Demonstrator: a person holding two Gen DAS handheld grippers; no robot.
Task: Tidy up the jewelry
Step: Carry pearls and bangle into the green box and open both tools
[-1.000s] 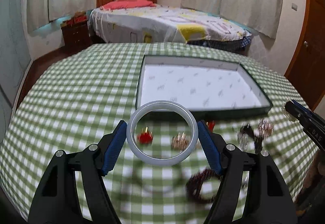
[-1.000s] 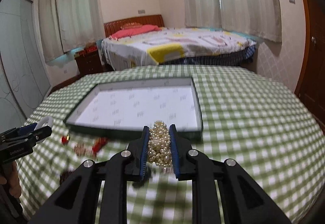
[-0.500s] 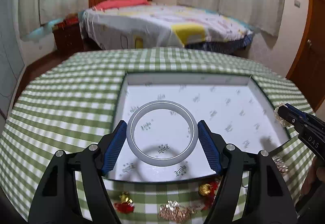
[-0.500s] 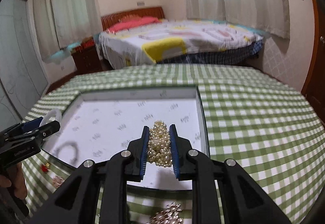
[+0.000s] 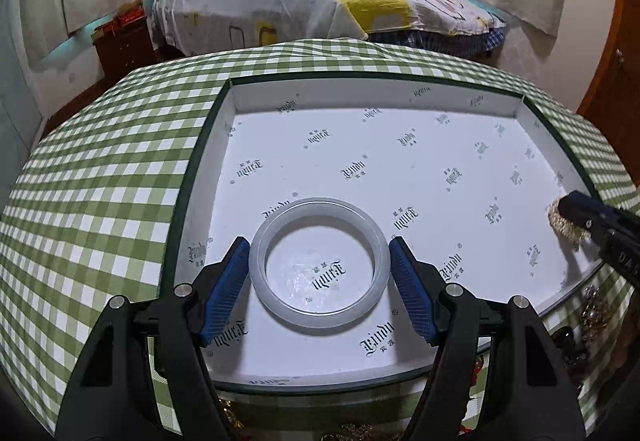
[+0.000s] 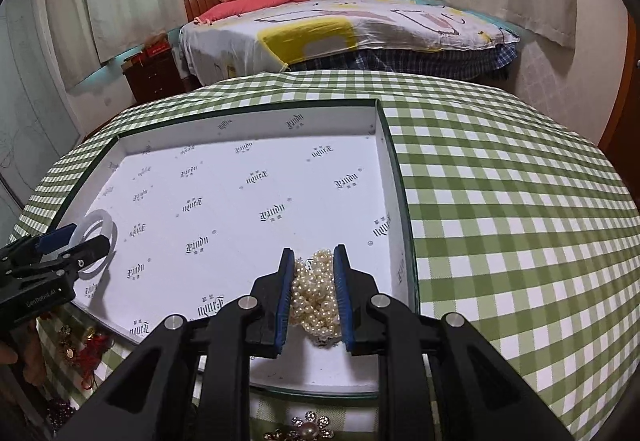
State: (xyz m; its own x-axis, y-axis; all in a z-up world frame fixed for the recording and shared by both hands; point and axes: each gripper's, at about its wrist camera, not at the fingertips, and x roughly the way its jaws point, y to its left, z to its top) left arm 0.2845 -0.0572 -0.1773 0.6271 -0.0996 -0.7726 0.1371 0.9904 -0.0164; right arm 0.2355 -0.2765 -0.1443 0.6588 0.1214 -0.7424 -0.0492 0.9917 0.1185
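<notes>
The left gripper [image 5: 319, 287] has its blue-padded fingers [image 5: 224, 289] spread wide and set against opposite sides of a pale bangle [image 5: 319, 265], one pad at the ring's left edge and the other at its right, so the ring fills the gap between them. The bangle is a smooth, milky, translucent hoop with a thick rounded band, and the printed lining shows through its open middle; it sits low over the near left part of the box [image 5: 400, 169], though whether it touches the floor of the box cannot be told. In the right wrist view the same bangle [image 6: 96, 237] appears at the box's left end, partly behind the left gripper [image 6: 74, 245]. The right gripper [image 6: 314, 297] has its fingers [image 6: 284, 297] drawn narrow, pinching a pearl bracelet [image 6: 316, 295] between the blue pads, over the near right corner of the box [image 6: 388, 145]. The bracelet is a bunched cluster of small cream-white beads, several strands deep, bulging out in front of and below the pads. The box is shallow, dark-rimmed and lined with white paper carrying repeated dark lettering. It rests on a worktop [image 6: 500, 201] covered in green-and-white check cloth, with loose jewelry [image 6: 308, 431] lying on the cloth near its front edge.
</notes>
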